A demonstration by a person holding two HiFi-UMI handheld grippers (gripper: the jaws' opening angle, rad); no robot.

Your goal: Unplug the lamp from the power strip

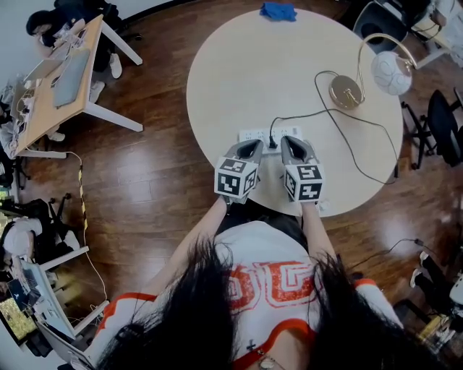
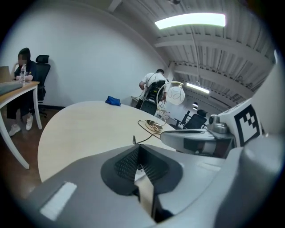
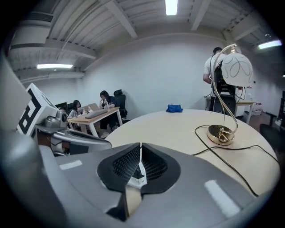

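A white power strip (image 1: 255, 134) lies near the front edge of the round table (image 1: 239, 65). A black plug (image 1: 273, 142) sits in it, and its black cable (image 1: 347, 141) loops over to the gold lamp base (image 1: 346, 92). The lamp's white globe shade (image 1: 391, 72) hangs past the table's right side. My left gripper (image 1: 251, 149) and right gripper (image 1: 291, 148) hover just in front of the strip, on either side of the plug. Both stand shut with nothing between their pads; the left gripper (image 2: 139, 149) and the right gripper (image 3: 140, 146) each show the strip below their tips.
A blue cloth (image 1: 278, 11) lies at the table's far edge. A wooden desk (image 1: 61, 79) with people seated at it stands to the left. Office chairs (image 1: 445, 126) crowd the right side. A person stands behind the lamp (image 3: 213, 67).
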